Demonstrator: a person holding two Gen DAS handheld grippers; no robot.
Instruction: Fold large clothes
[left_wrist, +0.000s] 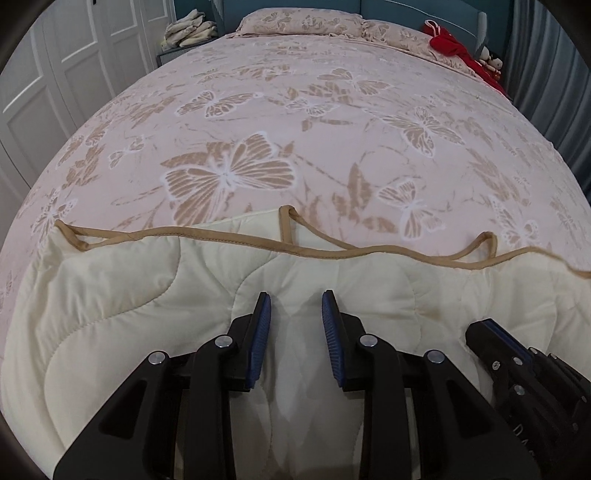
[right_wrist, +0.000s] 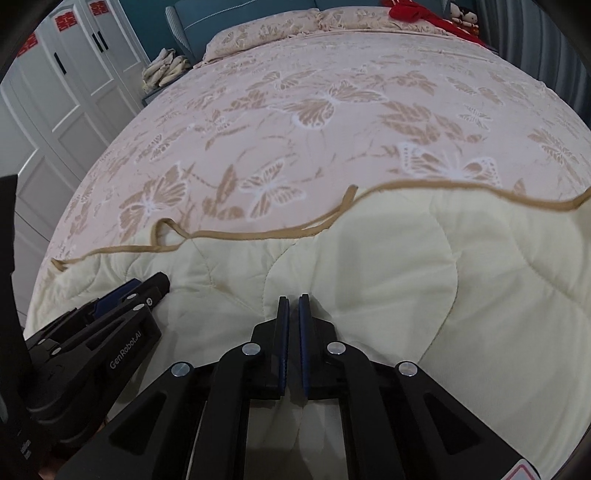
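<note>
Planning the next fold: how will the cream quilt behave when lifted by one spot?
The cream quilt looks padded and soft, so it would likely drape and sag. Its tan edge binding already lies wavy, suggesting floppiness. It covers much of the bed, so probably bulky.

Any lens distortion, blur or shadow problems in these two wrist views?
Left wrist view: heavy fisheye bulge, dark corners; the tan trim of the cream quilt smears at far right; the left gripper casts a soft shadow. Right wrist view: same bulge; even light, no glare; the right gripper looks sharp.
</note>
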